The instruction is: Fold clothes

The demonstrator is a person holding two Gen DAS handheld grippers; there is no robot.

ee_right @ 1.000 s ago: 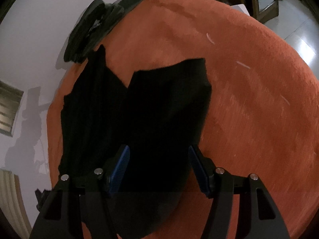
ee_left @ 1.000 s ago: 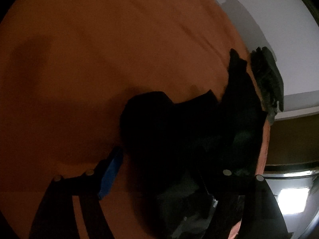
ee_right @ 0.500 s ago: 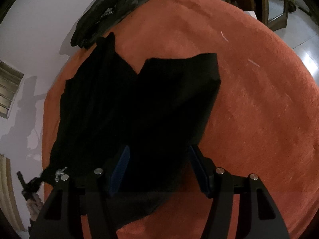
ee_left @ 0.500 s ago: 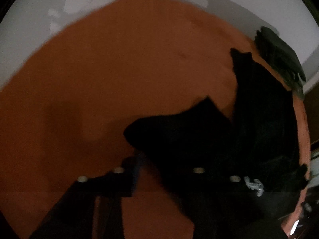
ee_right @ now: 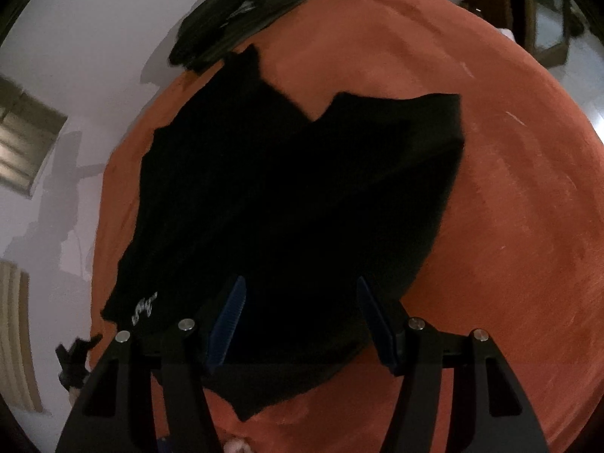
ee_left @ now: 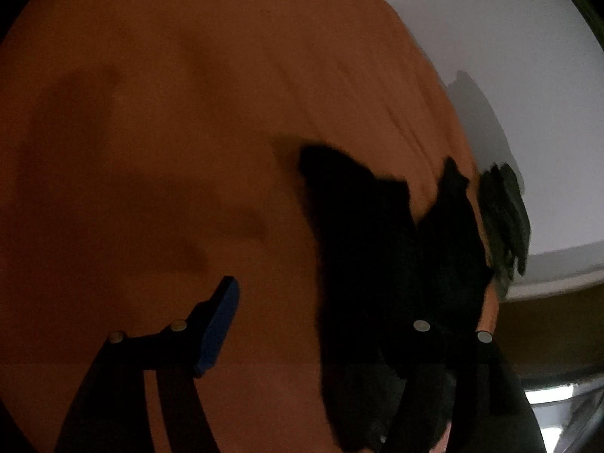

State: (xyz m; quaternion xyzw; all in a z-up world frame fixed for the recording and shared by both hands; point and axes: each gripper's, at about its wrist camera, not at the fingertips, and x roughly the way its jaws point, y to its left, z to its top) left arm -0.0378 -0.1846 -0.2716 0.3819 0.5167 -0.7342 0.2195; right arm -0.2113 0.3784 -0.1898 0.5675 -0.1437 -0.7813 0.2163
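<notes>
Left claw (ee_left: pixel 317 324) has just opened, its jaws apart; black garment (ee_right: pixel 294 196) lies released at lower right.

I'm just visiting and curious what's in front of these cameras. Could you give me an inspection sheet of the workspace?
Surface: orange cloth-covered surface, against a pale wall.
Job's things: black garment spread flat, a small white print near one edge.
Clutter: dark folded pile at the far edge, touching the garment's tip.
Grippers: left hand-held gripper open, its jaws have just been opening, the garment's edge lies between them, unpinched; right hand-held gripper open over the garment.
Cables: nothing seen.
Surroundings: wooden furniture behind, shiny floor.
</notes>
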